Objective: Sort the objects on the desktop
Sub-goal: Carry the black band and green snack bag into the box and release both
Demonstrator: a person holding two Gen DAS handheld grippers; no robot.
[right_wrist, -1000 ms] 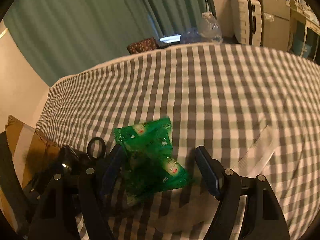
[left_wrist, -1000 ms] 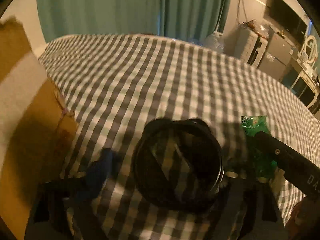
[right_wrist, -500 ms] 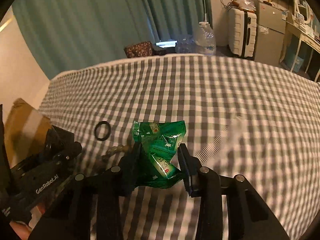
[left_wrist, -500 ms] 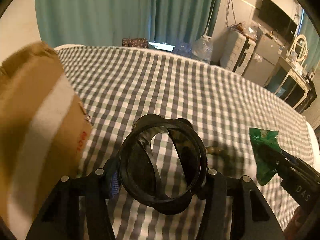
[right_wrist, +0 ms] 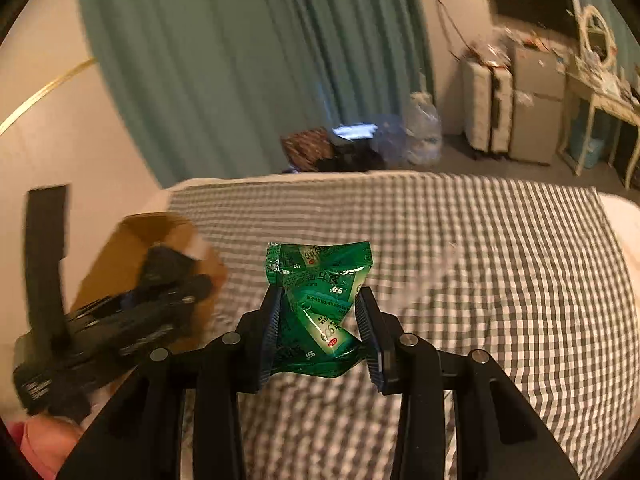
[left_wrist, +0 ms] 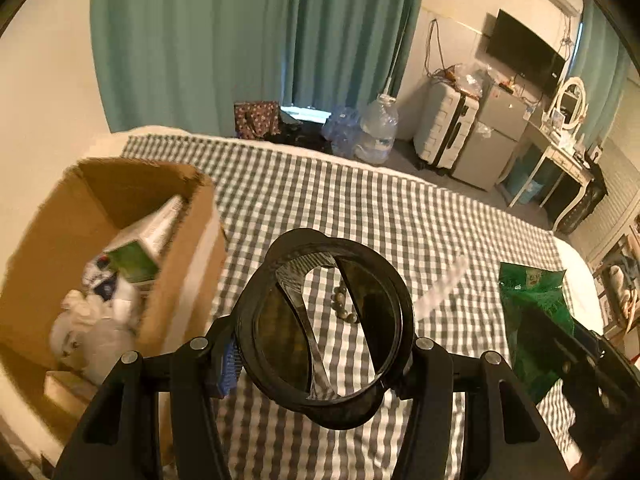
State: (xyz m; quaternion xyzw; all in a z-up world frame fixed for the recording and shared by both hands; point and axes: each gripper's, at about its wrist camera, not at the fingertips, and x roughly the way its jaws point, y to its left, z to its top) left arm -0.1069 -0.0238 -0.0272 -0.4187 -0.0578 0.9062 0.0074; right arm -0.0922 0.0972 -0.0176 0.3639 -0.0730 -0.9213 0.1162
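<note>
Left wrist view, nearest first: the left gripper [left_wrist: 320, 356] is clamped on a black ring-shaped frame [left_wrist: 326, 328] with a strap crossing its middle, held clear above the checked bedspread [left_wrist: 360, 208]. At that view's right edge the right gripper [right_wrist: 320, 336] pinches a crinkled green foil packet [right_wrist: 320, 300], also lifted off the cloth. Small beads [left_wrist: 342, 306] and a pale comb-like strip [left_wrist: 440, 288] lie further in. The cardboard box [left_wrist: 192, 256] stands at the bed's left edge, partly full. I would carry each item fully over the rim before releasing, low enough not to bounce.
</note>
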